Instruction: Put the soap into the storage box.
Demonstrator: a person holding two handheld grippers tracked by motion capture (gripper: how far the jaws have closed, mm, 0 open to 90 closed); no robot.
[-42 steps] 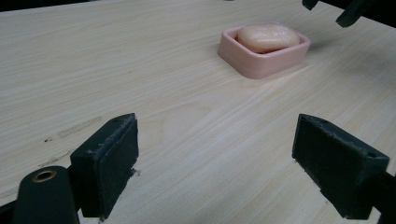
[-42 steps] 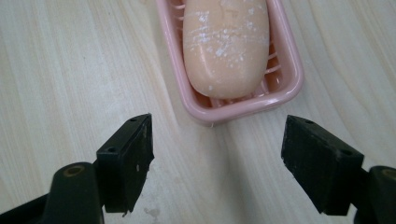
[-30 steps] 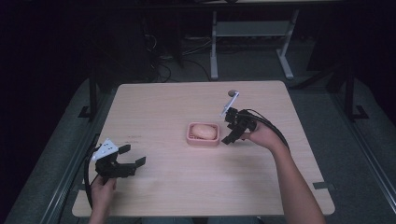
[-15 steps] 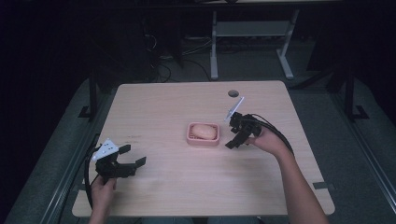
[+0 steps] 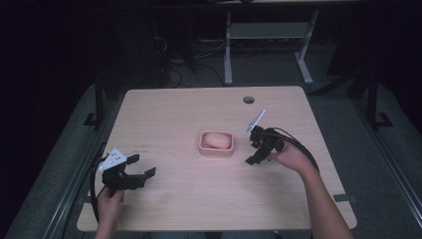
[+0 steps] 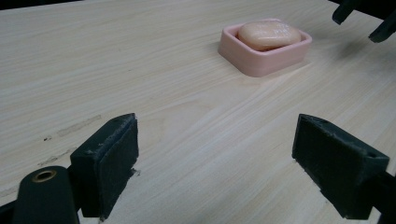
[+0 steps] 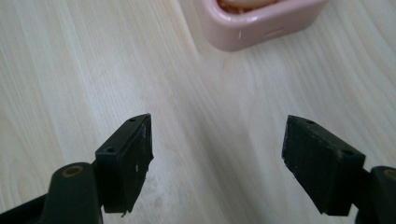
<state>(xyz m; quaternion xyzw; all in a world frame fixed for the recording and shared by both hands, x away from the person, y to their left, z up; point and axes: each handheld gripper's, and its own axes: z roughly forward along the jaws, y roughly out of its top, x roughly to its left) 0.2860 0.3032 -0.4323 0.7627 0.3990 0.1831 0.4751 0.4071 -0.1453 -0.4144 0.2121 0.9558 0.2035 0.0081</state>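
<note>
Your right gripper (image 5: 256,152) hangs released and empty at the pink soap dish's (image 5: 217,143) three o'clock, mid-table; the left gripper (image 5: 135,172) rests open too. The soap bar (image 5: 218,140) inside looks slick and light, so pinch the dish's stiff walls instead.

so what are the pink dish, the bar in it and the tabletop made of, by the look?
Pink soap dish: looks like moulded plastic, matte, with rounded corners and even walls; could be silicone. Soap bar: peach, waxy with a soft sheen, rounded edges, likely soap. Table: pale wood grain, smooth and flat, probably laminate rather than solid wood; a few scuff marks near the left claw.
</note>
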